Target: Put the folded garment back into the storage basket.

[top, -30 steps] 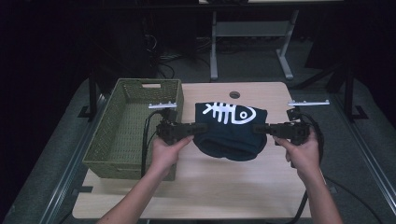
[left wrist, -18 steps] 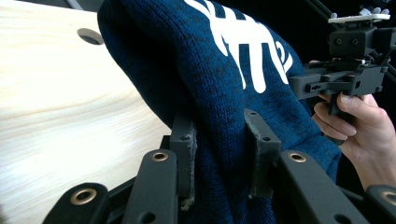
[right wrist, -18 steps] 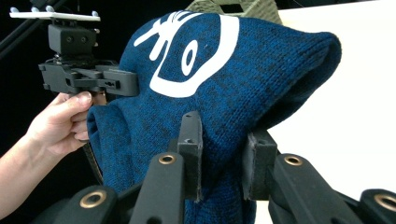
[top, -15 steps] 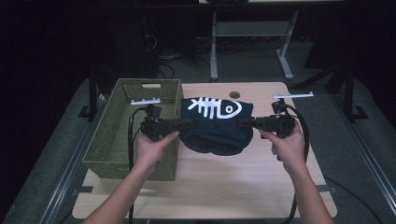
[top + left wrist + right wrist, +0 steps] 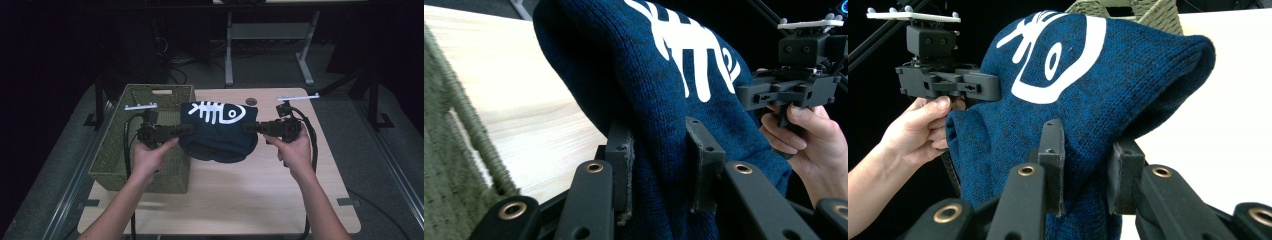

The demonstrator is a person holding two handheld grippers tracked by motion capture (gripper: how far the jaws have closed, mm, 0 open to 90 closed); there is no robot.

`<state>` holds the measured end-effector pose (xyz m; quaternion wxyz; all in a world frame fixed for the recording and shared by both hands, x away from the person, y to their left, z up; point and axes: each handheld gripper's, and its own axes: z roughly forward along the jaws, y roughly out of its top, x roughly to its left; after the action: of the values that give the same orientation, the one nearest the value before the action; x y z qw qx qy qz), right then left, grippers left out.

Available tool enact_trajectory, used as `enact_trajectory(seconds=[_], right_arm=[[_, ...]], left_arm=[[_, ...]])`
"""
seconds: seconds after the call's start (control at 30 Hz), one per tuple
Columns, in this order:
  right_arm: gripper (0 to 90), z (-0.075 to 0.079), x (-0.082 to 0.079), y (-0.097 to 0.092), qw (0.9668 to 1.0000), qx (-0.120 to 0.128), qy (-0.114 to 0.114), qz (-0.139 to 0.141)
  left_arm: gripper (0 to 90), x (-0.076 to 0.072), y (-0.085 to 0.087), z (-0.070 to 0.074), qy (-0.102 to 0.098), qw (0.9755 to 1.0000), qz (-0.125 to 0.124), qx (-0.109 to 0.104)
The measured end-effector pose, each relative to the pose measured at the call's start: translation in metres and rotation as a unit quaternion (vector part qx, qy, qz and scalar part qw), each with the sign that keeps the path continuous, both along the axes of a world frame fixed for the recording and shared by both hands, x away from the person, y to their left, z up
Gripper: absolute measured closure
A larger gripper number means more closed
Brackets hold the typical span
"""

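sweater (image 5: 218,131) | carried left toward basket (image 5: 145,135) | both grippers clamped

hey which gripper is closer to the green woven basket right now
Left. The left gripper hangs above the near right corner of the basket, clamped on the folded blue sweater. The right gripper grips the sweater's other side, out over the table.

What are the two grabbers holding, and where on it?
A folded dark blue knitted sweater with a white fish skeleton: left gripper clamps one side edge, right gripper the other.
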<state>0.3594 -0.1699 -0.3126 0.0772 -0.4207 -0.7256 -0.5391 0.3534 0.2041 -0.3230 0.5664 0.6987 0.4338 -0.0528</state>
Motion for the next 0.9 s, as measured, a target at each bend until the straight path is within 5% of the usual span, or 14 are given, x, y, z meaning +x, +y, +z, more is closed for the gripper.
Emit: enact_trajectory(seconds=[0.9], right_arm=[[72.7, 0.006, 0.016, 0.059, 0.9997, -0.002, -0.008, 0.025]], left_arm=[[68.8, -0.002, 0.058, 0.006, -0.001, 0.9994, 0.034, -0.003]])
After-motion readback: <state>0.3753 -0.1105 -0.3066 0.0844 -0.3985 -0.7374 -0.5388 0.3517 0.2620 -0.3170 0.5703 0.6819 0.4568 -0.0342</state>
